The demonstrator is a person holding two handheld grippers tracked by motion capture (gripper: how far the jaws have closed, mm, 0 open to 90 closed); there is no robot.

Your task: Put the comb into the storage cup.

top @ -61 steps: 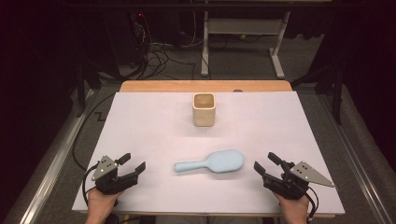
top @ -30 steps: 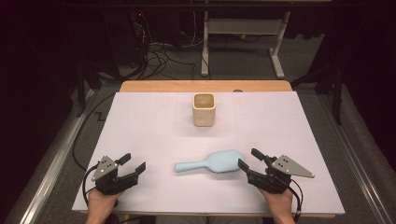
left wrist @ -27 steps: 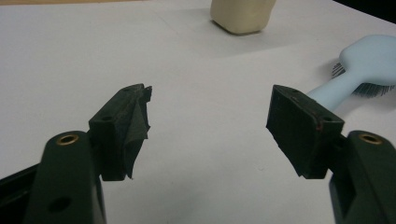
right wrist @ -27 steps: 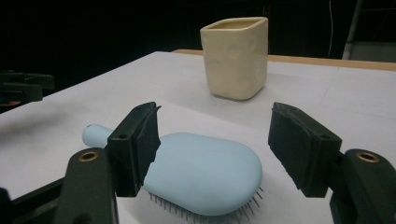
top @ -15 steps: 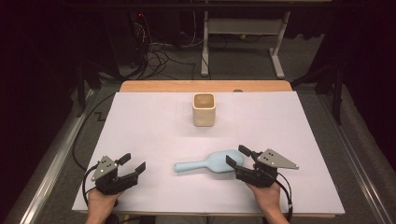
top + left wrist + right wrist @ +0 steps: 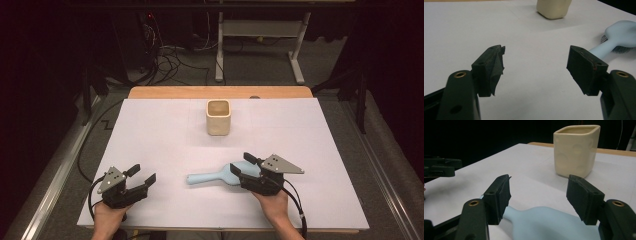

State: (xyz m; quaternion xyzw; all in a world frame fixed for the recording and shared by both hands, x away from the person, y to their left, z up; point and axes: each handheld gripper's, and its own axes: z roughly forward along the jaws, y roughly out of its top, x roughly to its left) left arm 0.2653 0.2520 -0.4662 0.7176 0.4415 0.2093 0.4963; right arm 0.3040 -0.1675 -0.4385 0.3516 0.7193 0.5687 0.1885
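A light blue brush (image 6: 220, 176) lies flat on the white table (image 6: 165, 135), near the front edge and a bit right of the middle. Its thin handle points to the left. Its fat round head is on the right, with the bristles facing down on the table.

The right gripper (image 6: 240, 165) hangs right over the fat head of the brush. Its two black jaws are spread wide apart. In the right gripper view, the blue head (image 6: 551, 225) sits low between the two jaws, a little under them. One finger (image 6: 499, 196) is on one side and the other finger is on the other side. I cannot tell if they touch the brush. They are not squeezing it. A hand (image 6: 272, 202) holds this gripper from behind.

The left gripper (image 6: 141, 175) rests at the front left of the table, well apart from the brush. Its jaws are spread open too, with nothing between them. In the left gripper view, the brush (image 6: 616, 41) lies far off to one side, past one finger (image 6: 584, 67).

A cream cup (image 6: 218, 117) with square sides stands upright farther back, near the middle of the table. It is well apart from the brush and from both grippers.
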